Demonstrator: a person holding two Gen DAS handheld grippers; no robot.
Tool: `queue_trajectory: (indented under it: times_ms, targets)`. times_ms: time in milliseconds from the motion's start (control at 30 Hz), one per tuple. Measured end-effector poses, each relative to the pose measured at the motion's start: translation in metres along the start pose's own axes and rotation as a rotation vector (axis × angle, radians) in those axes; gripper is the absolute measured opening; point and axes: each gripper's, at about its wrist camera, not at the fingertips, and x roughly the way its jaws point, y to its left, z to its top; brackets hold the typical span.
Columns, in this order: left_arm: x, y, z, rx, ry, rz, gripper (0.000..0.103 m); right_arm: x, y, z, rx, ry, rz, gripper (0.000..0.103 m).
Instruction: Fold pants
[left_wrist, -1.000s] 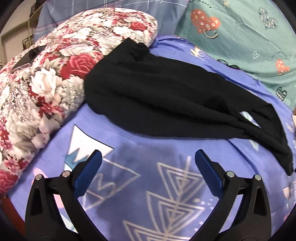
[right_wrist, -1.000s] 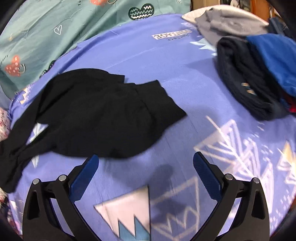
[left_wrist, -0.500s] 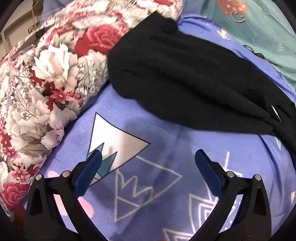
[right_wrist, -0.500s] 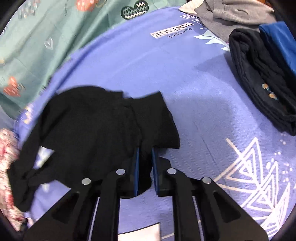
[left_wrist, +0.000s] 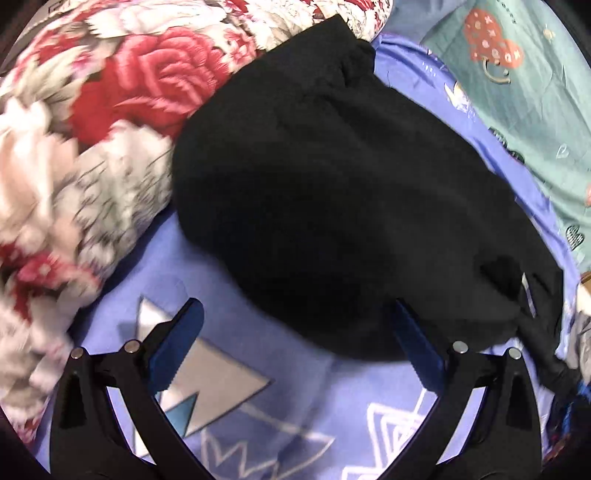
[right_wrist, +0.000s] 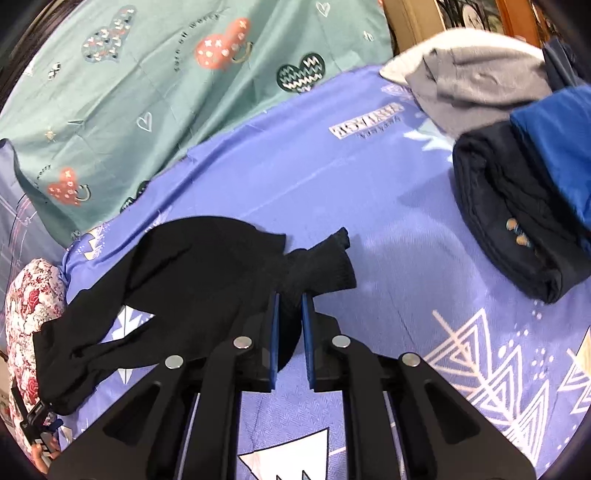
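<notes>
Black pants lie spread on a purple bedsheet. In the left wrist view their near end fills the middle, one edge resting against a floral pillow. My left gripper is open and empty, its fingers just short of the pants' near edge. In the right wrist view the pants stretch to the left. My right gripper is shut on a bunched fold of the pants' right end, lifted slightly off the sheet.
A teal quilt with heart prints lies along the back. A stack of folded clothes sits at the right: dark navy, blue and grey. The floral pillow is at far left.
My right gripper closed on the pants' right end and has lifted and bunched it. My left gripper has moved forward toward the pants' near edge, still open.
</notes>
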Motion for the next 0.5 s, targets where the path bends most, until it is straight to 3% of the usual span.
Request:
queue_trajectory:
  times_ms: [67, 133, 200, 233, 267, 300, 500]
  targets:
    - [0.007, -0.002, 0.007, -0.004, 0.001, -0.012, 0.098, 0.005, -0.001, -0.001, 0.010, 0.014, -0.008, 0.012]
    - [0.014, -0.009, 0.012, 0.021, 0.002, -0.042, 0.072, 0.009, 0.000, -0.002, 0.012, 0.028, -0.013, 0.015]
    - [0.020, -0.015, 0.015, 0.022, 0.024, -0.080, 0.025, 0.013, 0.001, -0.004, 0.018, 0.047, -0.007, 0.017]
    - [0.021, -0.019, 0.015, 0.024, 0.020, -0.092, 0.021, 0.016, 0.000, -0.004, 0.021, 0.059, -0.005, 0.030]
    - [0.020, -0.023, 0.014, 0.033, 0.010, -0.085, 0.018, 0.022, -0.001, -0.006, 0.025, 0.084, -0.011, 0.055]
    - [0.019, -0.026, 0.014, 0.044, 0.000, -0.078, 0.016, 0.026, -0.002, -0.008, 0.033, 0.095, -0.025, 0.062]
    - [0.023, -0.028, 0.019, 0.005, 0.015, -0.119, 0.017, 0.049, -0.007, -0.017, 0.071, 0.138, -0.077, 0.063]
